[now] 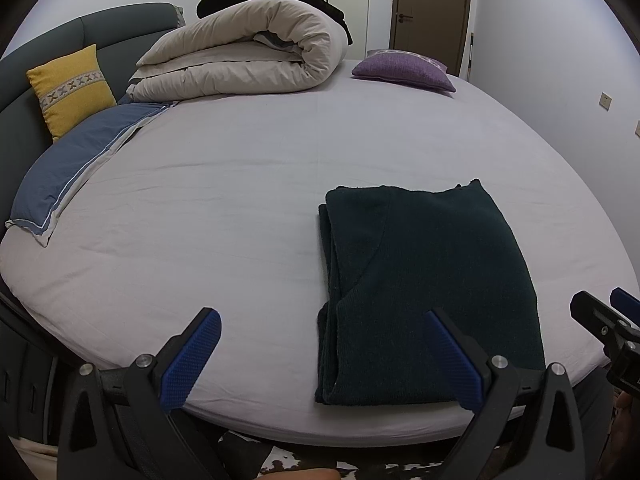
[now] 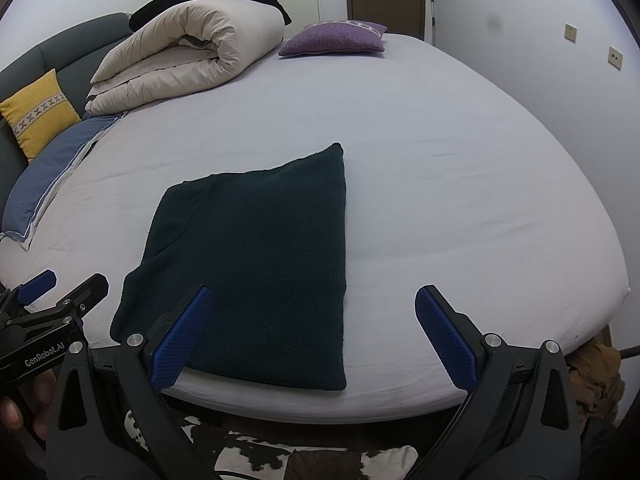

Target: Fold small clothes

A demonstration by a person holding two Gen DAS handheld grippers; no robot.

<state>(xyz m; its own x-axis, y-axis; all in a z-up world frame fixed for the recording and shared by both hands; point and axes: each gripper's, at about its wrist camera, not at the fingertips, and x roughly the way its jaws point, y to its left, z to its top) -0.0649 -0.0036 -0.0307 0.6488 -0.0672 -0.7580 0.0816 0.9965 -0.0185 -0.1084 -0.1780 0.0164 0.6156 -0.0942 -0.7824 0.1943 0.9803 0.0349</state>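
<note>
Grippers, left gripper (image 1: pixel 324 354) and right gripper (image 2: pixel 310 334), hover spread apart, holding nothing, over the bed's (image 1: pixel 240 200) near edge; dark knit sweater (image 2: pixel 256 264) lies folded rectangular.

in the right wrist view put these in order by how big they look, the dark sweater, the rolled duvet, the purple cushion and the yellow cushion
1. Sweater, though it lies nearest the camera.
2. Duvet.
3 and 4. Purple cushion and yellow cushion: they look about alike, so no ranking.
</note>
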